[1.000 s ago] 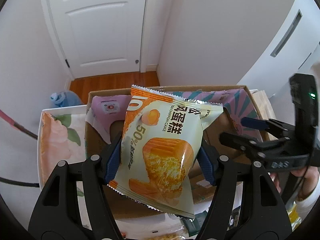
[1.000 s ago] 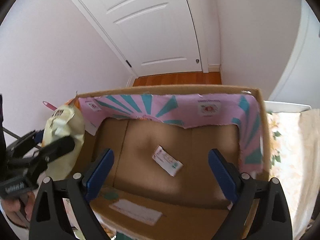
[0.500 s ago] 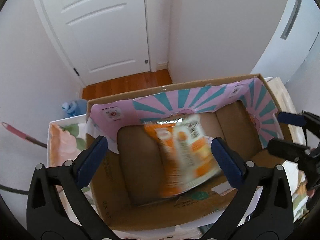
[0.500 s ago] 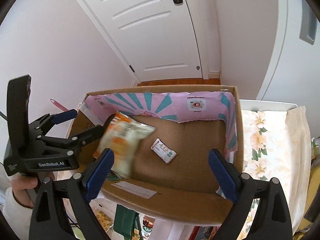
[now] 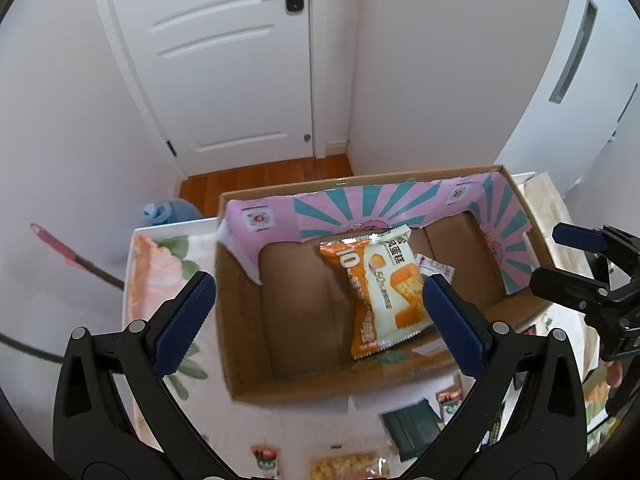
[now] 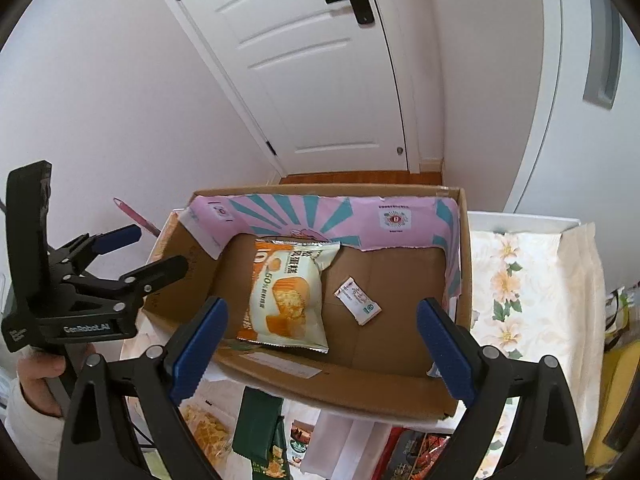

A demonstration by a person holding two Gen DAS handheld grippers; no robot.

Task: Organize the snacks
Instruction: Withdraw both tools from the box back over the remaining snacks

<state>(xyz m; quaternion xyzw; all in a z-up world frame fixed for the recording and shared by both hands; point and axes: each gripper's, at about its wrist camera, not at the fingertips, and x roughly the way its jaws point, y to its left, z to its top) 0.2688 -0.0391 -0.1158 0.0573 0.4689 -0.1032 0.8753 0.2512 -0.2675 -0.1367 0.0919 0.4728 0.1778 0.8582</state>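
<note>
What I count in my box

One cardboard box (image 6: 340,390) mid-frame holds two things: one cake packet (image 6: 286,294), one small sachet (image 6: 357,295).

Cardboard box (image 6: 352,390) on floral tablecloth (image 6: 532,280)

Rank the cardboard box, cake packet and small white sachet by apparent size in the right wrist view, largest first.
1. Cardboard box
2. Cake packet, lying inside the box
3. Small white sachet, beside it on the box floor
</note>
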